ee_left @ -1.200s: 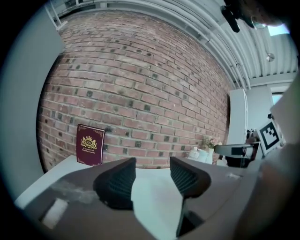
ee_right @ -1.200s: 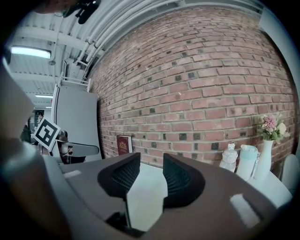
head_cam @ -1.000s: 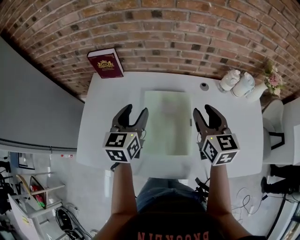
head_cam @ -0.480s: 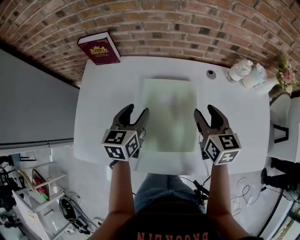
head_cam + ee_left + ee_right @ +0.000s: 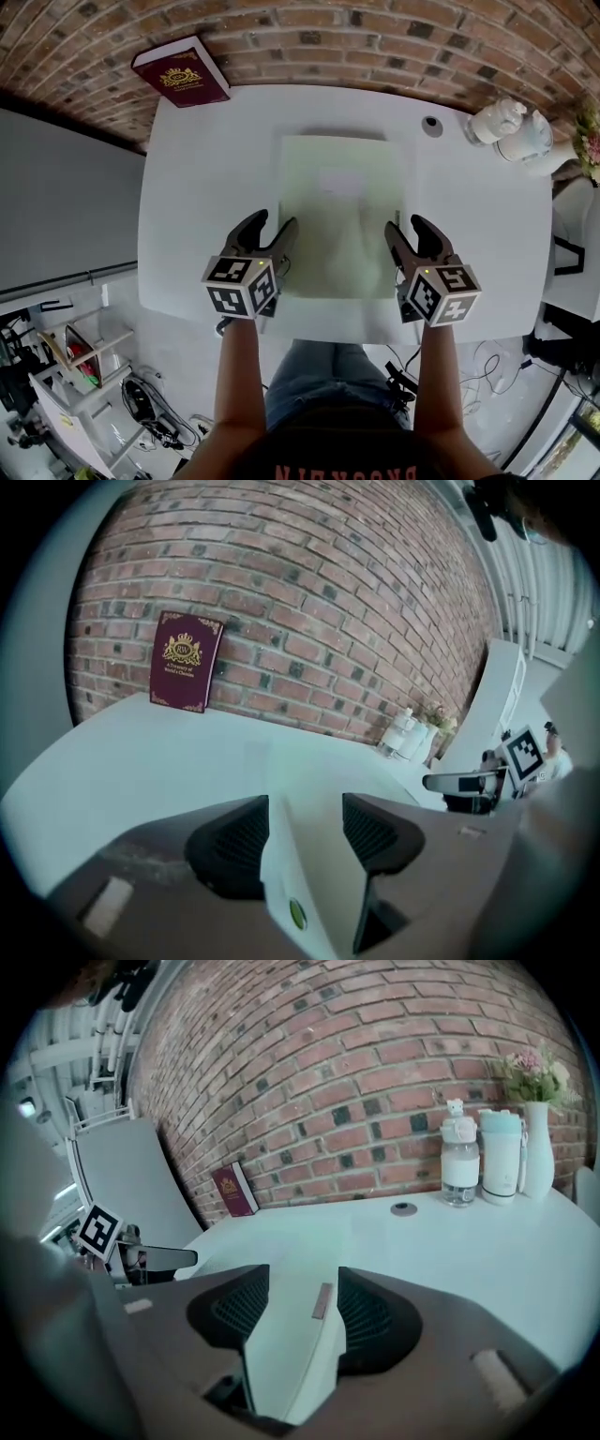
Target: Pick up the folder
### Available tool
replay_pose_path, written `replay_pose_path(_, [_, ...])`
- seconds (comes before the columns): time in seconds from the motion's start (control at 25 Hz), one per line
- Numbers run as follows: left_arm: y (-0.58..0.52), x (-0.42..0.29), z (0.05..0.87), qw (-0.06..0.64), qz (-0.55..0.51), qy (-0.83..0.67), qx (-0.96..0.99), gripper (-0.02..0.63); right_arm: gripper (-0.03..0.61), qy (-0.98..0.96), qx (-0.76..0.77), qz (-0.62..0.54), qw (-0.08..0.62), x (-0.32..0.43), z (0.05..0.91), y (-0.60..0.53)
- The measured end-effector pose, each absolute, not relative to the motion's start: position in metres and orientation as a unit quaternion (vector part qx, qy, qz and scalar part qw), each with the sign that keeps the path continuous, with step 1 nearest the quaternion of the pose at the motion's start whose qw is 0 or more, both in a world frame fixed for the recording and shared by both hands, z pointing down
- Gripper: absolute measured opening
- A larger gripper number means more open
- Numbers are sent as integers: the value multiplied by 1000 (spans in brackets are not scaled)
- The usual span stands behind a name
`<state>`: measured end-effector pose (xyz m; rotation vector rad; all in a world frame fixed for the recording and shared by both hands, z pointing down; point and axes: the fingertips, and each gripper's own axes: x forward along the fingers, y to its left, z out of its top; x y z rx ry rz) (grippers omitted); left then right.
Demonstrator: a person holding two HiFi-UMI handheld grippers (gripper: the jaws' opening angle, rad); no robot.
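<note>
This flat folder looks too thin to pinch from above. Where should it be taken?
Probably its long side edges, near end: the folder lies flat on the table, so only edges offer purchase. Come in low from each side, where the open left gripper and right gripper flank it.

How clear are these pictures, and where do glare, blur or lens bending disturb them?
Head view: even, bright light; the pale folder almost fades into the white table, and the brick wall bows. Left gripper view: dark round border, the book sharp. Right gripper view: same border, brick lines curve, the bottle clear.
</note>
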<state>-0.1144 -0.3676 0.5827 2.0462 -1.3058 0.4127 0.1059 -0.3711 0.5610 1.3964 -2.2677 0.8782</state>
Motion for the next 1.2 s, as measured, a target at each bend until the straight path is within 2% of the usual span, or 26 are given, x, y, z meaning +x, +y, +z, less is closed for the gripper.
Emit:
replay_pose_path(0.52, [-360, -117, 615, 383, 151, -479, 775, 244, 239, -783, 476, 341, 210, 101, 607, -364])
replay_pose_path(0.88, [-357, -113, 624, 480, 86, -437, 756, 213, 226, -763, 457, 426, 164, 99, 614, -362])
replay_pose_path(1.2, [-358, -110, 618, 472, 113, -442, 755, 202, 207, -749, 471, 432, 177, 99, 612, -358])
